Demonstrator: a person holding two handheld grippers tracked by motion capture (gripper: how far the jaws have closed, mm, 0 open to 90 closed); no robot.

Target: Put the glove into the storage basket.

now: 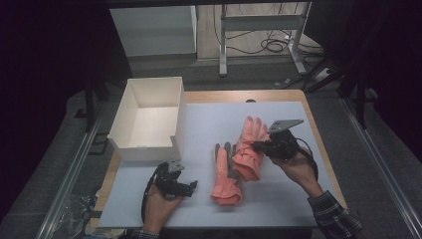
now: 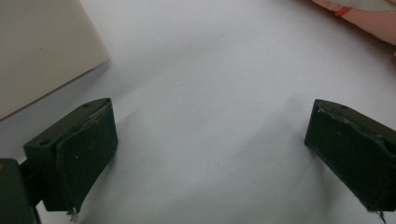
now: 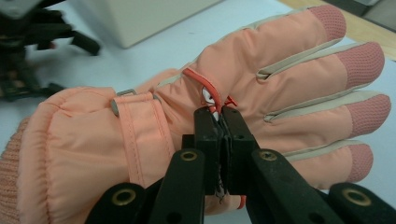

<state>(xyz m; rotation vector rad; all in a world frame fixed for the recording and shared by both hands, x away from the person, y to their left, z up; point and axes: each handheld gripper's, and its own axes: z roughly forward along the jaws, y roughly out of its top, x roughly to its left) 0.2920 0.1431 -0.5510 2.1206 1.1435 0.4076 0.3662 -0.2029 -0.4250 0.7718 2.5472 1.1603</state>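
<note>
Glove (image 3: pixel 154 126) in salmon-pink sits mid-right on the white mat (image 1: pixel 278 199), partly over a second glove (image 1: pixel 226 174); right gripper (image 1: pixel 261 146) jaws pinched tight on its fabric near the red loop. Left gripper (image 1: pixel 186 187) jaws spread wide, empty, near the mat's front-left edge by the white box (image 1: pixel 147 119). Likely boxing next: lift slowly, keep the pinch firm, clear the box wall.

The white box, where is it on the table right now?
In the high view the white box sits open at the table's far left, left of the two orange gloves and beyond the left gripper.
</note>
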